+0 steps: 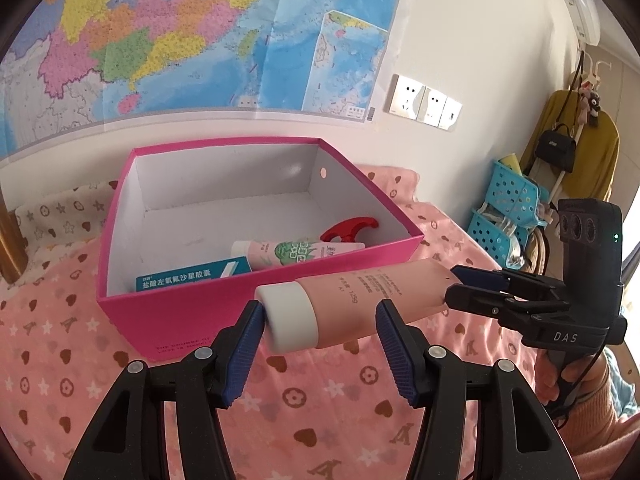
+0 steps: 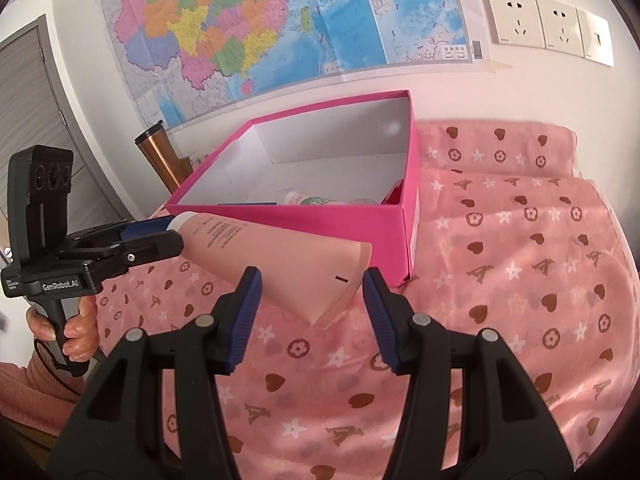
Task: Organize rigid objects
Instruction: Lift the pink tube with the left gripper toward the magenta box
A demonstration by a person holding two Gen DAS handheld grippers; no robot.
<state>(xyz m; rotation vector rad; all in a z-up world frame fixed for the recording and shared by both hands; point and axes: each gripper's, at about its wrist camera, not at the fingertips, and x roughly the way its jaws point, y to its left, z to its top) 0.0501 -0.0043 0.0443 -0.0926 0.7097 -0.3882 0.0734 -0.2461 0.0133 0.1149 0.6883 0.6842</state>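
Note:
A pink tube with a white cap (image 1: 352, 300) is held in the air in front of the pink box (image 1: 192, 312), lying across both grippers. My left gripper (image 1: 320, 344) stands at the cap end, its jaws around the cap; one pad touches it. My right gripper (image 2: 312, 304) stands at the tube's flat crimped end (image 2: 320, 280), jaws wide around it. In the left wrist view the right gripper's fingers (image 1: 476, 288) meet the tube's end. In the right wrist view the left gripper's fingers (image 2: 152, 240) close over the cap. The box holds a green-print tube (image 1: 296, 252), a teal medicine box (image 1: 192, 276) and a red part (image 1: 350, 230).
The box stands on a bed with a pink patterned cover (image 2: 520, 280). A map (image 1: 160, 40) and wall sockets (image 1: 424, 102) are on the wall behind. Blue baskets (image 1: 508, 208) stand at the bedside to the right. A copper-coloured cup (image 2: 160, 156) stands left of the box.

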